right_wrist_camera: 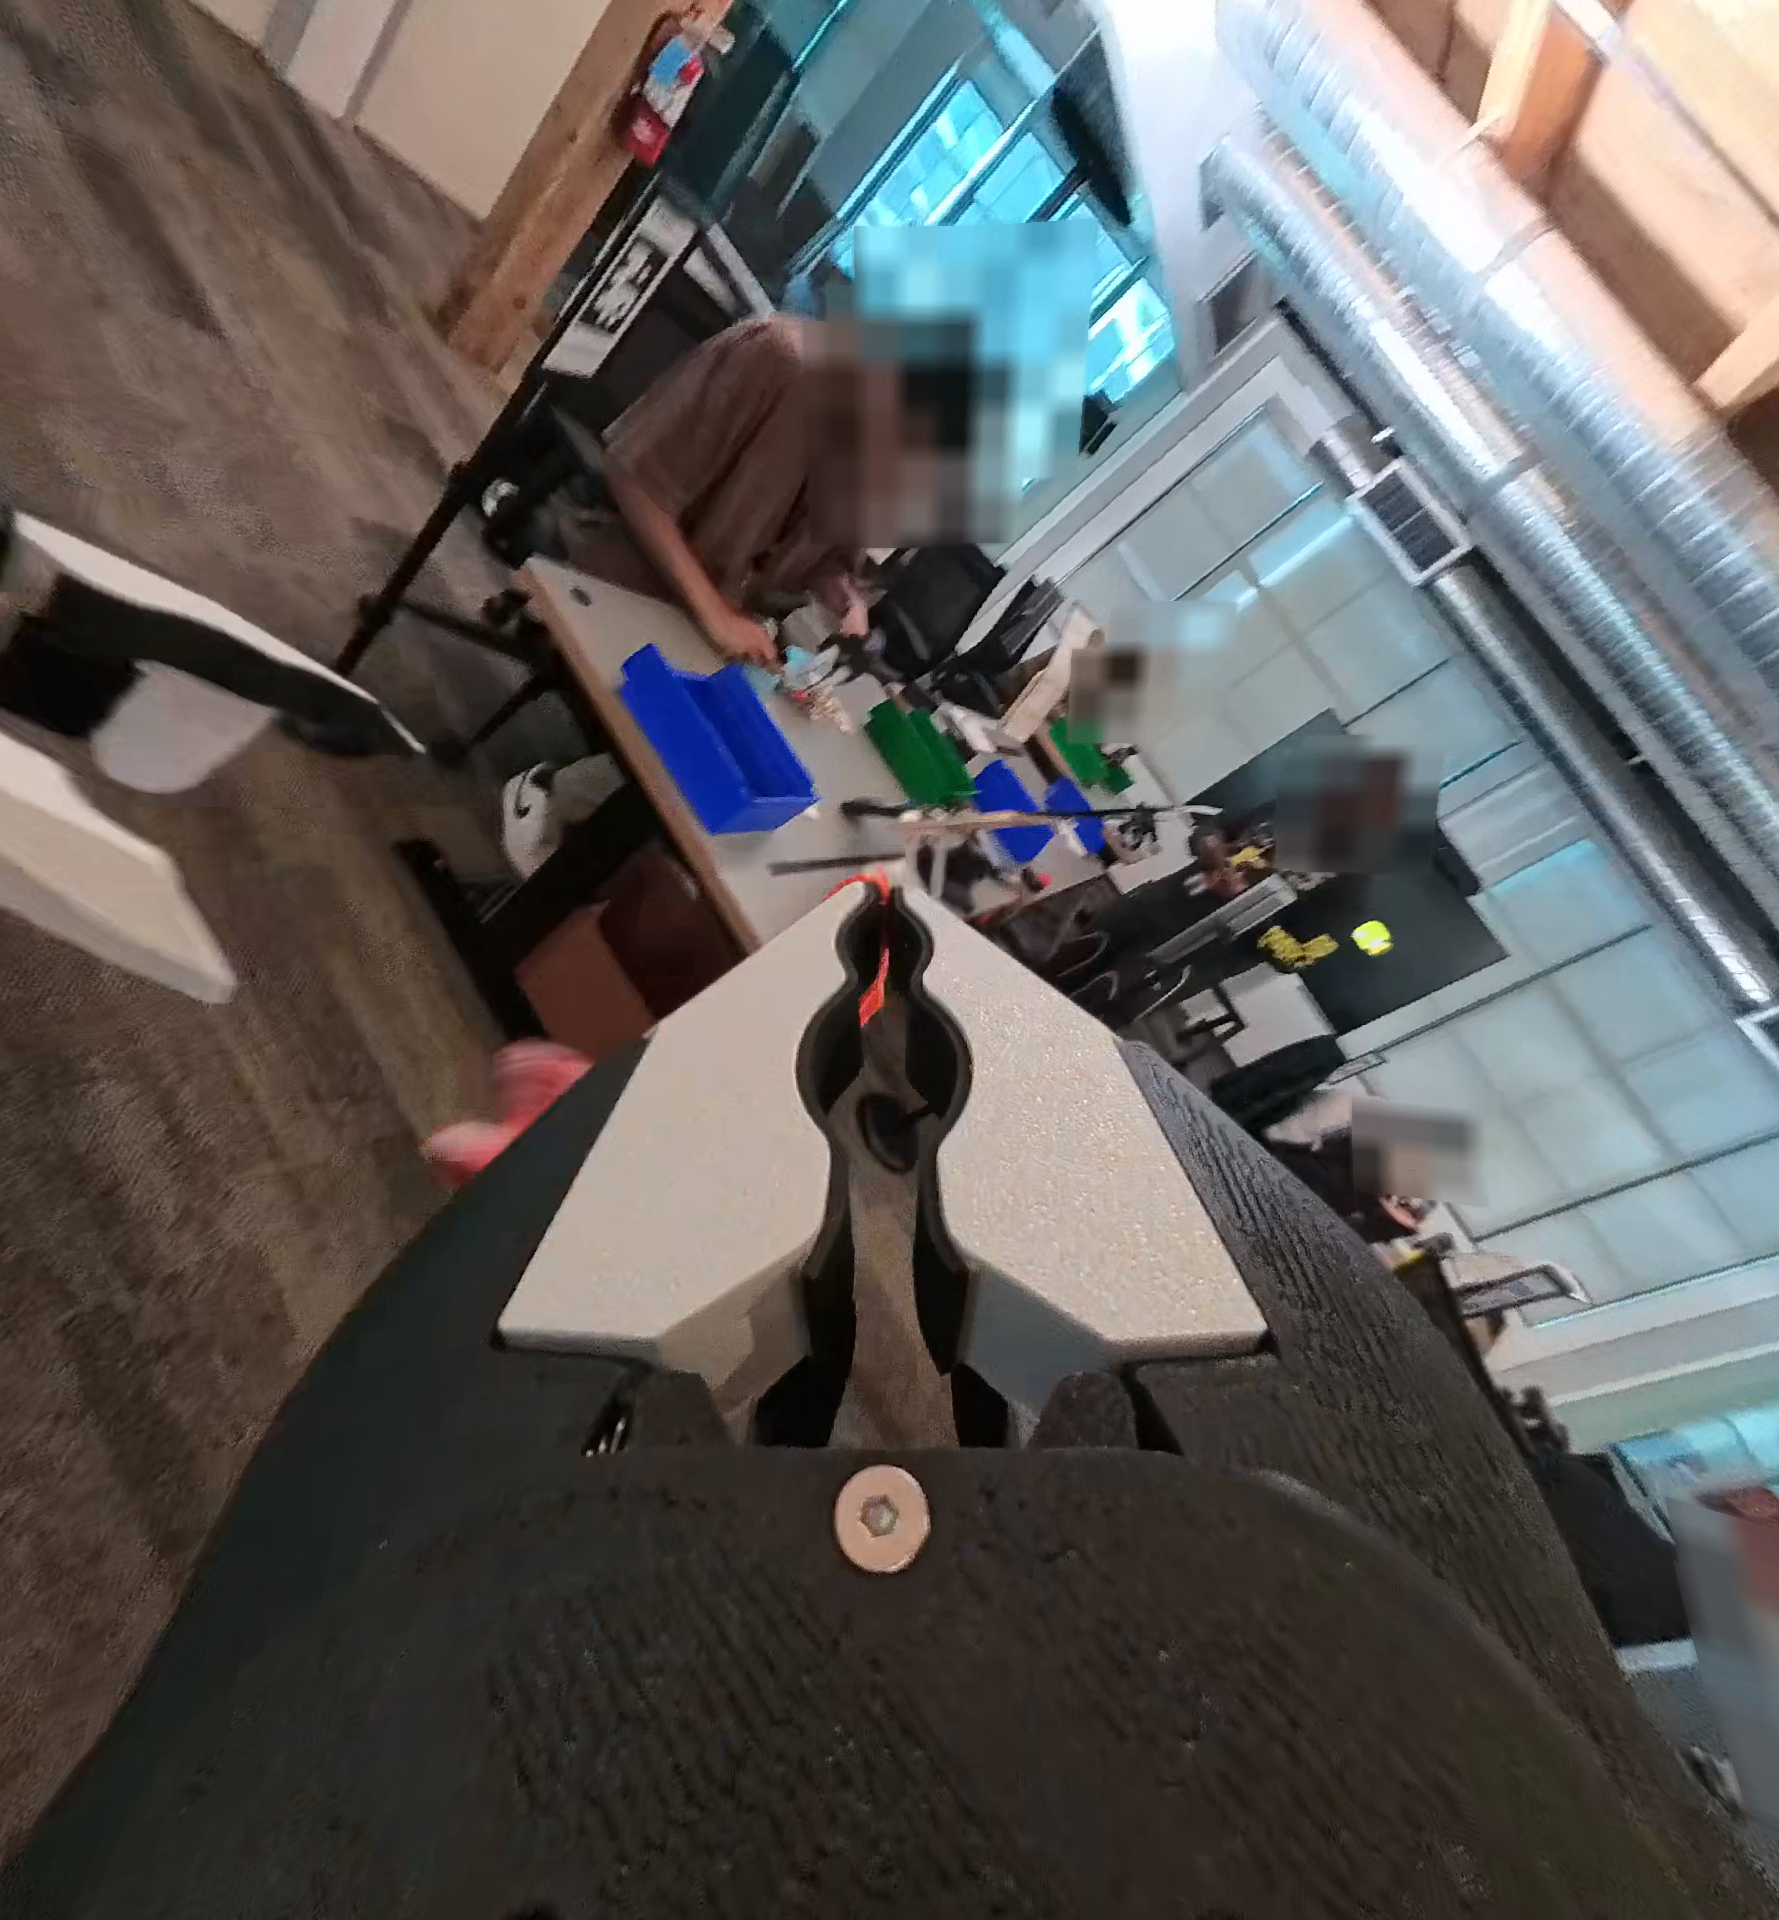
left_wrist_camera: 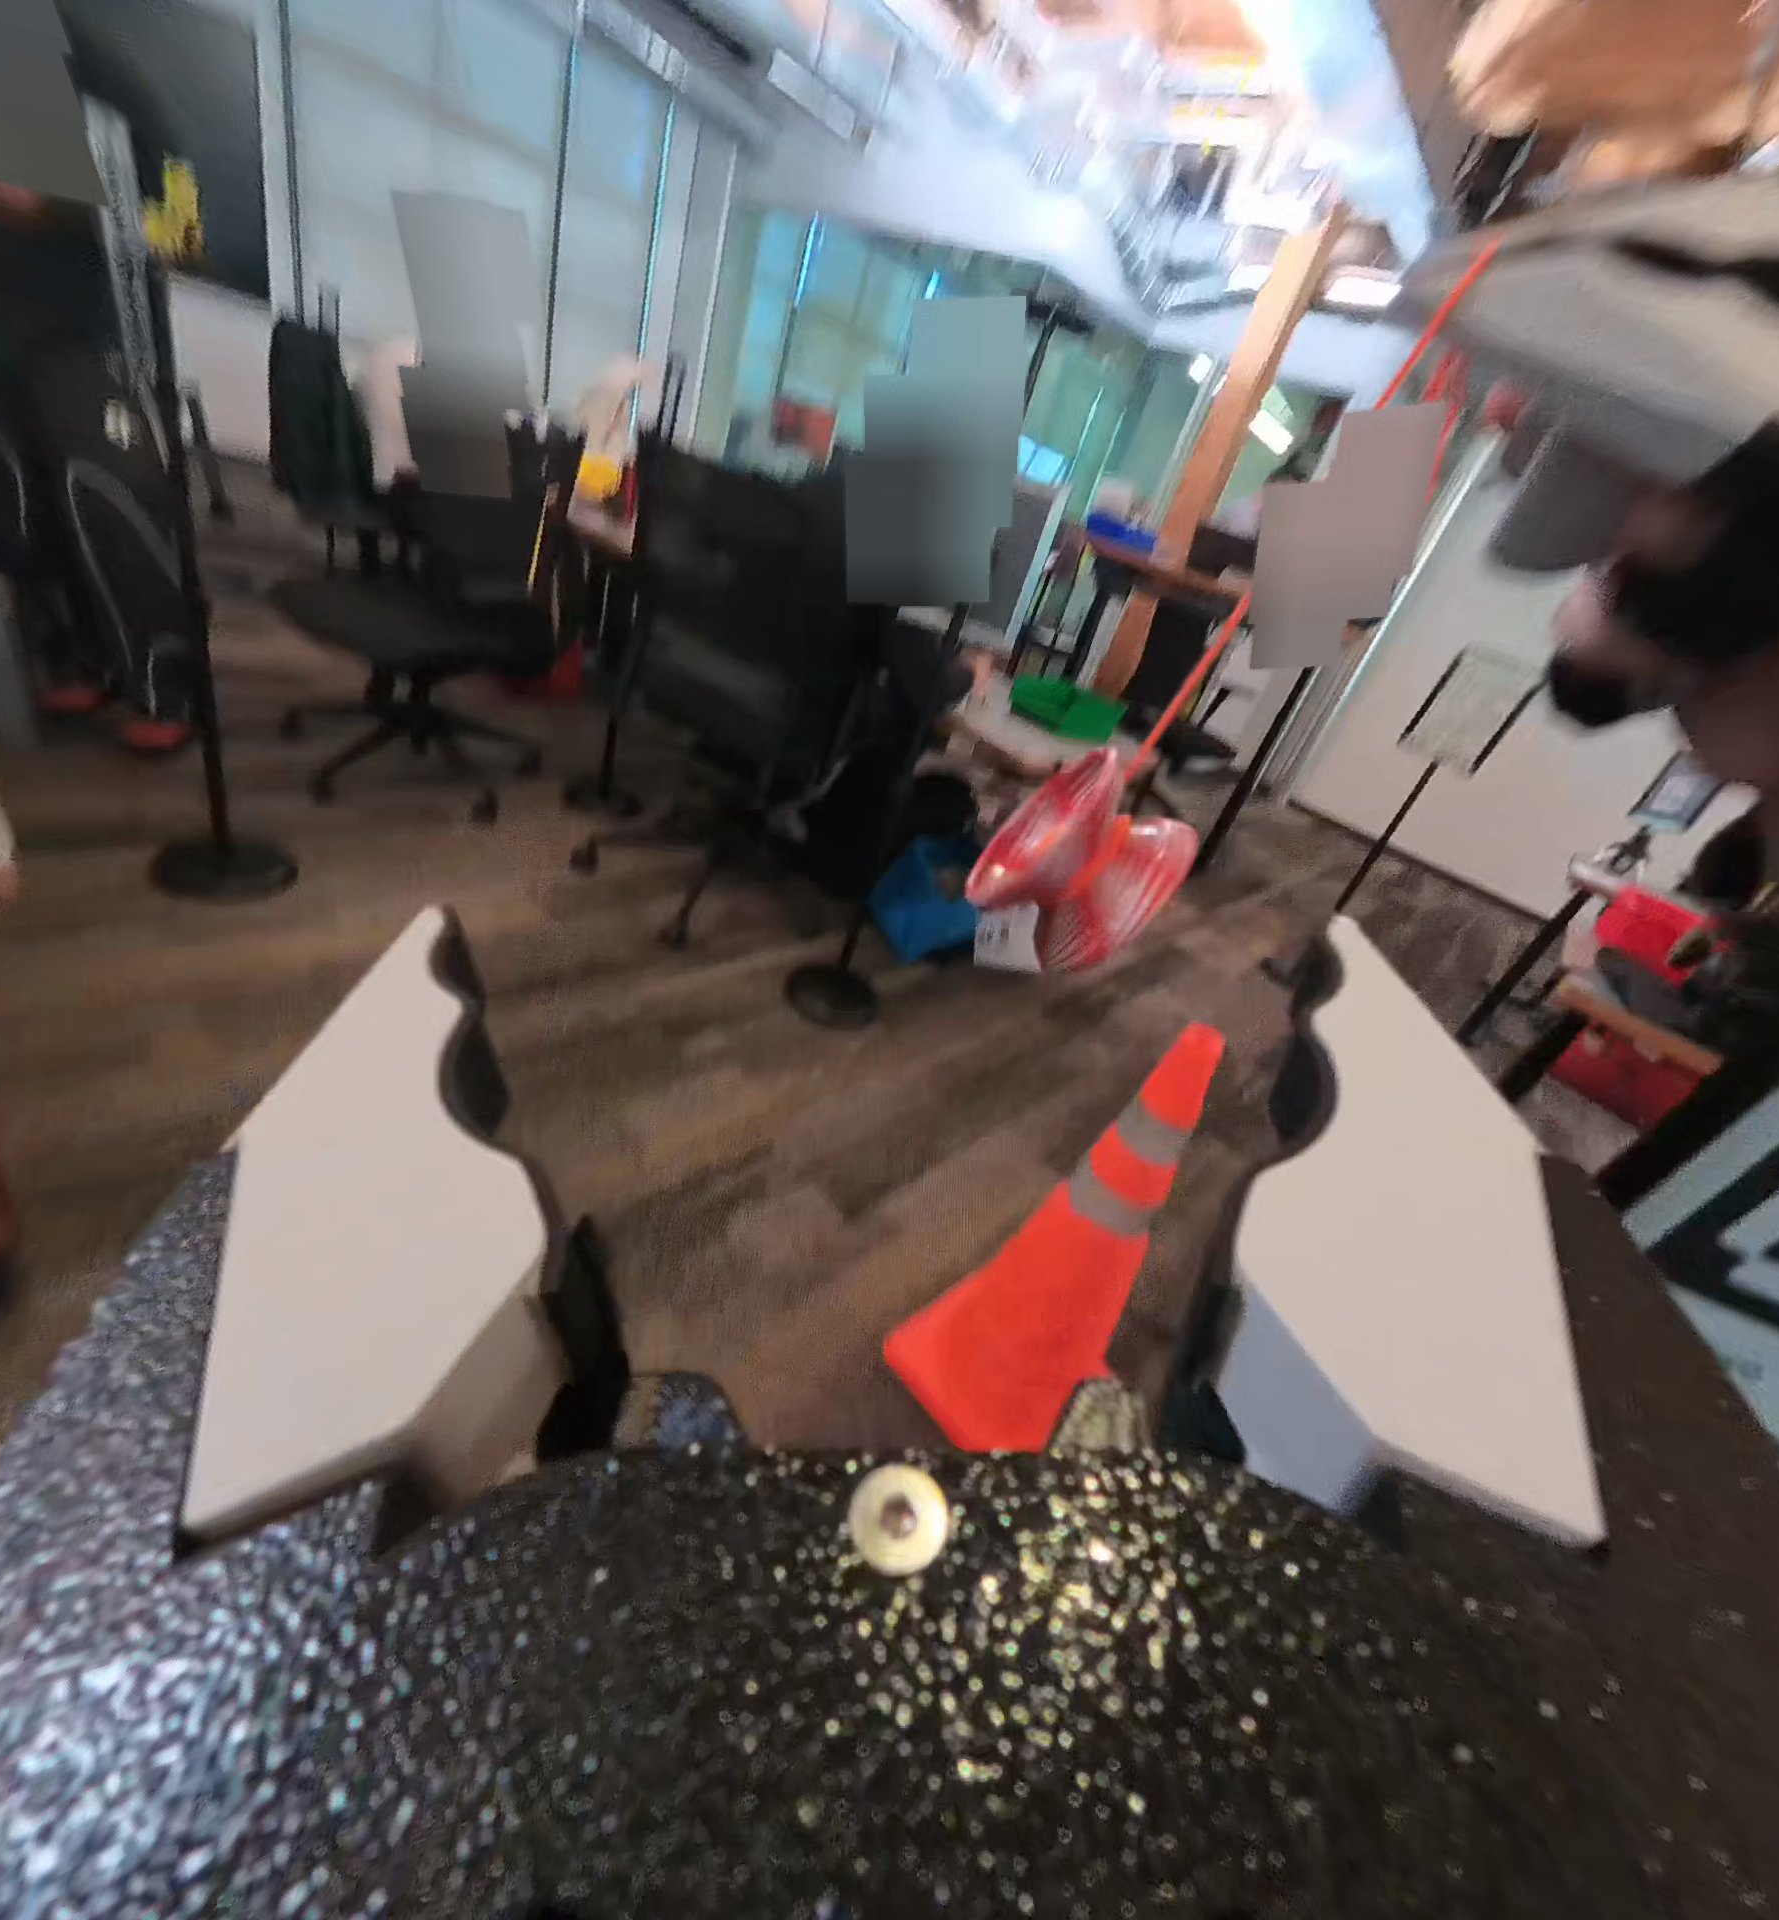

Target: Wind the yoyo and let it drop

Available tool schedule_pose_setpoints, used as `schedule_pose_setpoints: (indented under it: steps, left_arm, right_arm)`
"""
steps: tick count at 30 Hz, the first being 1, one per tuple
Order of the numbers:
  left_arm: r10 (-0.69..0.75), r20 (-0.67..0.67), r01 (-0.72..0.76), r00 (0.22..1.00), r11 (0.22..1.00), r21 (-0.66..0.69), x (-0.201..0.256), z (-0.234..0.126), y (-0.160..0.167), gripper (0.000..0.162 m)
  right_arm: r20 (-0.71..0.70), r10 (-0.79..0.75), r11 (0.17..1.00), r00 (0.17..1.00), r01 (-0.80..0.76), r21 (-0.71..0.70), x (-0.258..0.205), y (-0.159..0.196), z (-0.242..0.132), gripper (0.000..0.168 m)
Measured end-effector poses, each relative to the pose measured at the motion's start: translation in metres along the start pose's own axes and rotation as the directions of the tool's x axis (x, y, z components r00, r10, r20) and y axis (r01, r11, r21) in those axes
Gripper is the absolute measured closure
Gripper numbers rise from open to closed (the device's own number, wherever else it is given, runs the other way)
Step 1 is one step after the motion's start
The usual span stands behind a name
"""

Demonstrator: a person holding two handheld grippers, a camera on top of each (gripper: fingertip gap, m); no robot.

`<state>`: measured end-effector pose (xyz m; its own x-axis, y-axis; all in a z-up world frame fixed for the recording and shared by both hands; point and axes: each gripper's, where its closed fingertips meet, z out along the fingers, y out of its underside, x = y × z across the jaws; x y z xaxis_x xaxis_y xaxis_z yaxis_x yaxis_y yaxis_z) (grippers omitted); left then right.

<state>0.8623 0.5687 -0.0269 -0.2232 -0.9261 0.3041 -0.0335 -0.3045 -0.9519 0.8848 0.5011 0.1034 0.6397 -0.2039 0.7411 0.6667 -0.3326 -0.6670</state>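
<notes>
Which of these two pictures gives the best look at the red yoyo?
The left wrist view. There the yoyo hangs in mid-air on its orange string, both halves visible, only slightly blurred. The right wrist view shows just a blurred pink-red smear beside the right gripper, which pinches the string's end.

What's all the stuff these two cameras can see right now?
yoyo: one, red, hanging in the air
string: one, orange, slanting up from the yoyo; its end pinched in the right gripper
cone: one, orange with grey bands, on the floor
bins: several, blue and green, on a table
chairs: several, black, background
left gripper: grey fingers, wide apart, empty
right gripper: grey fingers, closed on the string
</notes>
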Motion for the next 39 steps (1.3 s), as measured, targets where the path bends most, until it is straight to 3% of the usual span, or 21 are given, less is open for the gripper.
schedule_pose_setpoints:
  steps: [3, 5, 13, 15, 16, 18, 20, 22, 25, 31, 39]
  left_arm:
    - [-0.079, 0.040, 0.084, 0.996, 0.986, -0.140, -0.018, -0.035, 0.075, 0.013]
    - [-0.073, 0.054, 0.082, 0.996, 0.979, -0.184, -0.013, -0.057, 0.103, 0.014]
    - [-0.015, -0.011, 0.011, 1.000, 0.960, -0.280, 0.033, -0.118, 0.142, 0.022]
    - [-0.031, 0.012, 0.033, 0.999, 0.960, -0.277, 0.031, -0.129, 0.142, 0.023]
    - [-0.042, 0.023, 0.046, 0.999, 0.962, -0.268, 0.029, -0.137, 0.142, 0.022]
    - [-0.069, 0.039, 0.076, 0.997, 0.968, -0.240, 0.025, -0.149, 0.140, 0.024]
    - [-0.089, 0.048, 0.097, 0.995, 0.973, -0.211, 0.021, -0.157, 0.136, 0.025]
    - [-0.102, 0.051, 0.110, 0.994, 0.975, -0.192, 0.020, -0.160, 0.134, 0.025]
    - [-0.109, 0.037, 0.114, 0.993, 0.980, -0.164, 0.023, -0.158, 0.125, 0.026]
    - [-0.146, -0.050, 0.139, 0.988, 0.982, -0.126, 0.038, -0.143, 0.093, 0.027]
    - [-0.080, -0.091, 0.070, 0.993, 0.992, -0.101, 0.054, -0.130, 0.064, 0.029]
  right_arm:
    - [0.094, 0.039, 0.997, 0.995, -0.032, -0.069, -0.031, 0.031, 0.009, 0.168]
    - [0.146, 0.096, 0.990, 0.985, -0.079, -0.118, -0.054, 0.056, 0.014, 0.168]
    - [0.282, 0.326, 0.925, 0.902, -0.242, -0.294, -0.142, 0.139, 0.024, 0.168]
    - [0.266, 0.272, 0.942, 0.925, -0.199, -0.270, -0.120, 0.126, 0.034, 0.168]
    - [0.202, 0.203, 0.966, 0.958, -0.162, -0.204, -0.083, 0.102, 0.039, 0.168]
    - [0.002, 0.111, 0.994, 0.994, -0.111, -0.017, 0.019, 0.026, 0.028, 0.168]
    - [-0.178, 0.120, 0.975, 0.977, -0.081, 0.208, 0.109, -0.057, -0.011, 0.168]
    - [-0.230, 0.109, 0.965, 0.967, -0.047, 0.259, 0.150, -0.094, -0.035, 0.168]
    - [-0.196, 0.065, 0.980, 0.979, -0.026, 0.197, 0.150, -0.089, -0.026, 0.168]
    - [-0.139, 0.038, 0.999, 0.990, -0.034, 0.031, 0.131, -0.038, 0.019, 0.168]
    - [-0.217, 0.034, 0.999, 0.976, -0.042, -0.033, 0.148, -0.015, 0.015, 0.168]
